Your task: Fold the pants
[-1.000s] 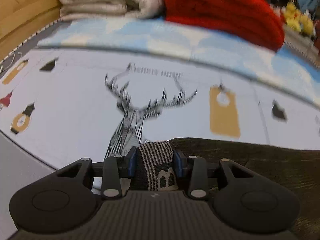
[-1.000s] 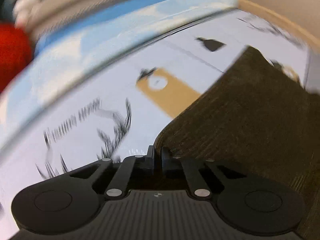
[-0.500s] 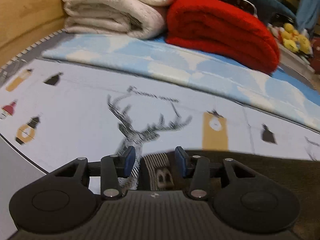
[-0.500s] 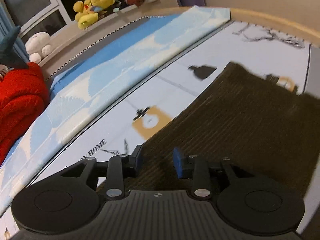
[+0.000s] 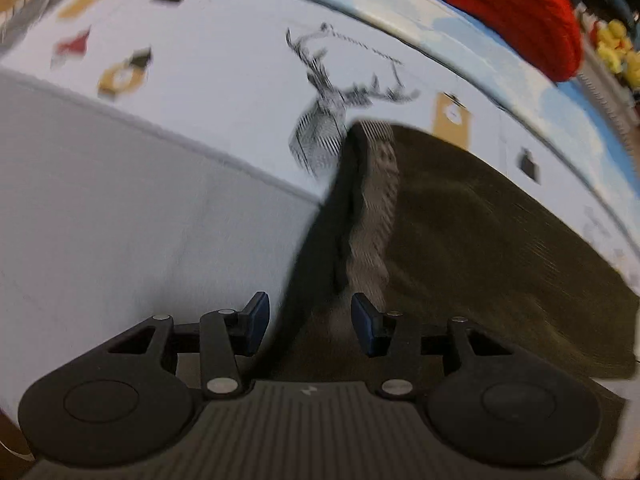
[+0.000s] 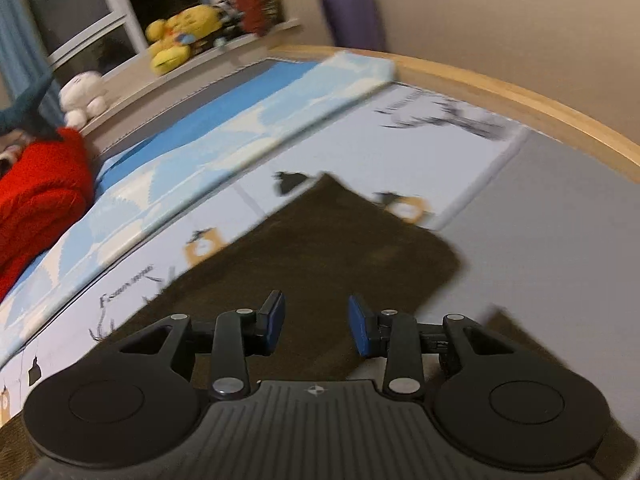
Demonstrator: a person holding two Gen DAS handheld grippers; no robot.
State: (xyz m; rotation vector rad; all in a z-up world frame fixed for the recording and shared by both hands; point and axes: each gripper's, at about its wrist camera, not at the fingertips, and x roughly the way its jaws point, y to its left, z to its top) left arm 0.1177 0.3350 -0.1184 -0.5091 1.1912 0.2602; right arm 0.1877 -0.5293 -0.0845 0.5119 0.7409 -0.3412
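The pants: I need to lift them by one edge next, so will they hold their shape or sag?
The pants will probably sag: the dark ribbed fabric lies limp on the mat, and the waistband ripples. Likely light and not slippery, given the textured weave.

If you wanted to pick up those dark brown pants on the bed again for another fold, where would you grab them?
Probably by the striped elastic waistband of the dark brown corduroy pants. It stands up as a raised ridge along their left edge, so fingers could straddle it. Come from above on that open left side, where bare grey sheet leaves room.
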